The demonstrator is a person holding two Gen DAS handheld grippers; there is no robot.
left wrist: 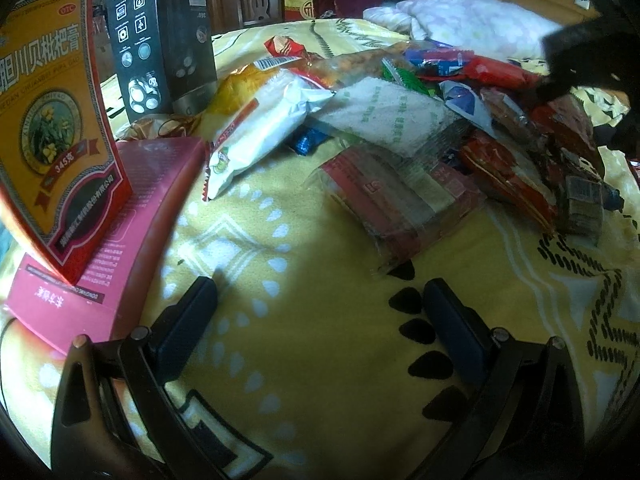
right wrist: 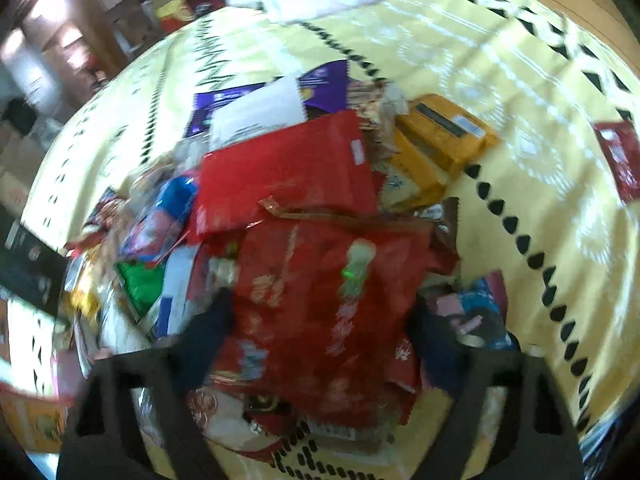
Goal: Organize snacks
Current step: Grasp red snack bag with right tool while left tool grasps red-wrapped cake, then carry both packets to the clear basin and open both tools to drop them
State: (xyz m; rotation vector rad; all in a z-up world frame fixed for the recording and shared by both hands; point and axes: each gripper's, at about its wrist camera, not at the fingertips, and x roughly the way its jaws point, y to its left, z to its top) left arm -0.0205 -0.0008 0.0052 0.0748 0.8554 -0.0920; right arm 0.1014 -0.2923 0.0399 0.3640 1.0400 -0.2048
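Observation:
A heap of snack packets lies on a yellow patterned bedspread. My left gripper hovers open over bare bedspread in front of the heap, with nothing between its fingers. The right wrist view is blurred. There, my right gripper points down at the heap, and a red snack packet fills the gap between its two pads, which press on its sides. In the left wrist view the right gripper shows only as a dark shape over the far right of the heap.
A yellow and red box stands on a flat pink box at the left, with a black box behind. White bedding lies at the back. Orange packets, a purple packet and a lone red packet lie around.

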